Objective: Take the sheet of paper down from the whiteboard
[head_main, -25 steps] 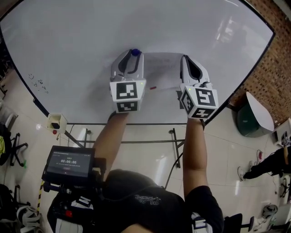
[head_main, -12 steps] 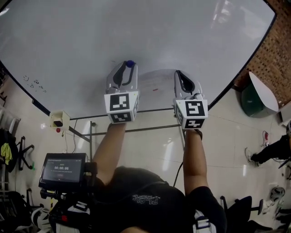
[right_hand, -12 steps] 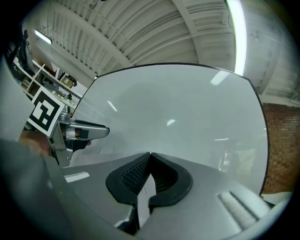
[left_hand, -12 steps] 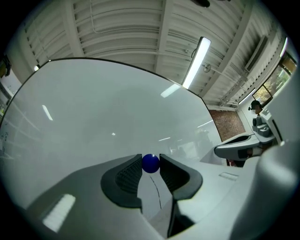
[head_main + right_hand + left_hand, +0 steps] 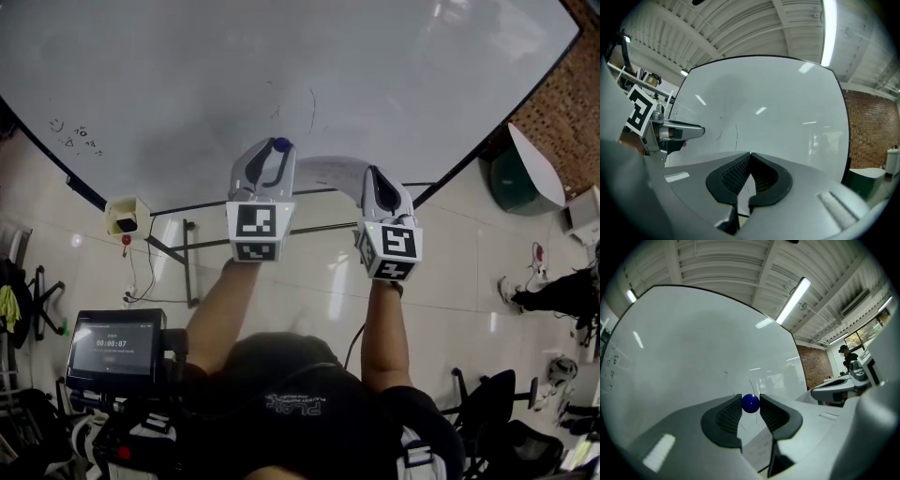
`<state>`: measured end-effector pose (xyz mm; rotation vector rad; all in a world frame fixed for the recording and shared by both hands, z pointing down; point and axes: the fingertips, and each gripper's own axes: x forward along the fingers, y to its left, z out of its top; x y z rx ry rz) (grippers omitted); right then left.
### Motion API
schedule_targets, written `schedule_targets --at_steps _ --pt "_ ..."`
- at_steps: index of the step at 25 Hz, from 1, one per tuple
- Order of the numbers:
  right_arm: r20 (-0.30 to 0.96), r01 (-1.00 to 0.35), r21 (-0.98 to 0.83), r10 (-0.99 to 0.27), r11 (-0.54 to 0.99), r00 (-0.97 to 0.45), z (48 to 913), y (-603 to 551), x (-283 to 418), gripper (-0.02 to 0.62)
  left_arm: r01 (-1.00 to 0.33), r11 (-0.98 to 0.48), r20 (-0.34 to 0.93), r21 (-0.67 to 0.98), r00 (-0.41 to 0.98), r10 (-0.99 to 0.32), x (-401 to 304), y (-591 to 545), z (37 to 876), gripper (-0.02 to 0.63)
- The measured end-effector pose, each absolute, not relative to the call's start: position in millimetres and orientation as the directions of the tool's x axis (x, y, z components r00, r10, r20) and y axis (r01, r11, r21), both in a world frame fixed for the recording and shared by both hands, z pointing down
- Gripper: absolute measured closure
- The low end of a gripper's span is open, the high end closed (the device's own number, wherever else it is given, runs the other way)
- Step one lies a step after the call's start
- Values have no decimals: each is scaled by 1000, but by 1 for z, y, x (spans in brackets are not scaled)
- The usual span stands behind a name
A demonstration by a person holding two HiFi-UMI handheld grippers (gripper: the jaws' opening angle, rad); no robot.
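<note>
The white sheet of paper (image 5: 328, 172) bows in an arc between my two grippers, off the whiteboard (image 5: 281, 66) near its lower edge. My left gripper (image 5: 278, 147) is shut on a small blue ball magnet (image 5: 280, 144); in the left gripper view the blue ball magnet (image 5: 750, 403) sits pinched between the ribbed pads, with the paper (image 5: 759, 448) below. My right gripper (image 5: 372, 174) is shut on the sheet's right edge; in the right gripper view the paper (image 5: 746, 190) shows under the closed pads of the right gripper (image 5: 750, 157).
Faint pen strokes (image 5: 312, 111) mark the board above the grippers. Its metal stand (image 5: 187, 262) runs below. A small white box (image 5: 124, 216) sits at left, a screen (image 5: 114, 347) lower left, a green bin (image 5: 525, 178) and brick wall (image 5: 572, 103) at right.
Both grippers have come down toward the board's lower edge. The sheet, flat on the board before, now bows between them, and the magnet has left the board with the left gripper.
</note>
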<state>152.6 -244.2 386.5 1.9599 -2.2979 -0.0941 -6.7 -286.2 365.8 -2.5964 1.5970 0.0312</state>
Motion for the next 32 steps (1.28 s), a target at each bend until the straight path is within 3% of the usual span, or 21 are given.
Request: schedule_targets --at_steps 16,32 --pt "55 -995 90 -998 38 -33 399 -152 110 583 -851 -521 -57 -56 524 -850 -49 -204 383 485" --pt "22 -992 89 -996 91 -89 390 -130 78 583 -860 -507 -92 -54 510 -855 -73 -180 368 483"
